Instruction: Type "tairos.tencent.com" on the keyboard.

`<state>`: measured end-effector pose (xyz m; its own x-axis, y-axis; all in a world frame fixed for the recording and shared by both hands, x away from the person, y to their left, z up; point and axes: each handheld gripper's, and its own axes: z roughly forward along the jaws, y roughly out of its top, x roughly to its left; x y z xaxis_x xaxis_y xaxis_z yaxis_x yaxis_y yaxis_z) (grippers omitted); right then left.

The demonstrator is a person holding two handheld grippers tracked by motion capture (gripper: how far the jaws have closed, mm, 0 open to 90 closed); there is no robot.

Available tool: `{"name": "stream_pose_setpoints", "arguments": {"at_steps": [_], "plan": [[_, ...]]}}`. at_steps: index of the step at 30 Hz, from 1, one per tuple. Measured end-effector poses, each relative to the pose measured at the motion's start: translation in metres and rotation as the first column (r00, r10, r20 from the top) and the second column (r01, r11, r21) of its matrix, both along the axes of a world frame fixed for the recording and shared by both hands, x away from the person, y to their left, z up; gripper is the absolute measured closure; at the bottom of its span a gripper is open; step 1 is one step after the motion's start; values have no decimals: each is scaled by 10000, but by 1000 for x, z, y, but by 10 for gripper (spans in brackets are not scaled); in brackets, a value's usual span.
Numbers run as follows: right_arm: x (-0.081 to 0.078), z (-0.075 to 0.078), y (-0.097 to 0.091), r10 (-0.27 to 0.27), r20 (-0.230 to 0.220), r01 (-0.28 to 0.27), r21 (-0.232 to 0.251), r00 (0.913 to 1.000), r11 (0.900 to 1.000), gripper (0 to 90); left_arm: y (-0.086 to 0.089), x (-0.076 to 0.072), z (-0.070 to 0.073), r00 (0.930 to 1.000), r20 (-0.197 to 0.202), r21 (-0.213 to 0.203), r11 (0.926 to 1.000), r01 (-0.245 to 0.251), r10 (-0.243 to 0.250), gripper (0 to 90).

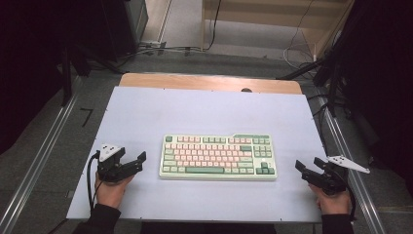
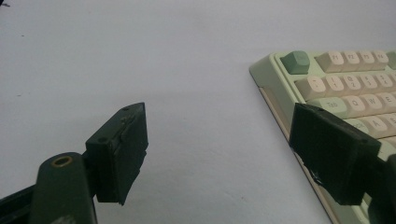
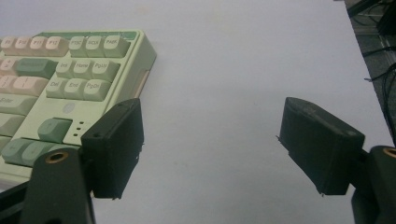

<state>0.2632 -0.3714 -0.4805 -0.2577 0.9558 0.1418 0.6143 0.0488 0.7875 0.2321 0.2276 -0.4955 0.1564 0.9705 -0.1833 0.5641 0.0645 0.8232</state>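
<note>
A pale green keyboard (image 1: 218,157) with pink, cream and dark green keys lies flat in the middle of the white table sheet (image 1: 209,112). My left gripper (image 1: 132,161) rests on the sheet just left of the keyboard, jaws wide open with nothing between them. In the left gripper view the gripper (image 2: 219,149) faces bare sheet, with the keyboard's left end (image 2: 327,88) beside its right jaw. My right gripper (image 1: 308,166) sits to the right of the keyboard, open and empty. The right gripper view has that gripper (image 3: 210,144) beside the keyboard's right end (image 3: 74,74).
The sheet covers a wooden tabletop (image 1: 209,82) whose far edge shows. Metal rails (image 1: 39,156) run along both sides. Cables (image 1: 160,48) and dark stands (image 1: 336,73) lie on the floor behind the table.
</note>
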Motion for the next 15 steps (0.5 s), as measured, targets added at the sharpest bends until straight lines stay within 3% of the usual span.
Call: {"name": "stream_pose_setpoints", "arguments": {"at_steps": [8,15], "plan": [[-1,2,5,176,74,-176,5,9998,9998,202,0,0,3,9998,184,-227,9997,-1,5,204],[0,5,22,614,168,-613,-51,9980,9981,202,-6,0,7,9994,321,-221,9997,130,-123,204]]}}
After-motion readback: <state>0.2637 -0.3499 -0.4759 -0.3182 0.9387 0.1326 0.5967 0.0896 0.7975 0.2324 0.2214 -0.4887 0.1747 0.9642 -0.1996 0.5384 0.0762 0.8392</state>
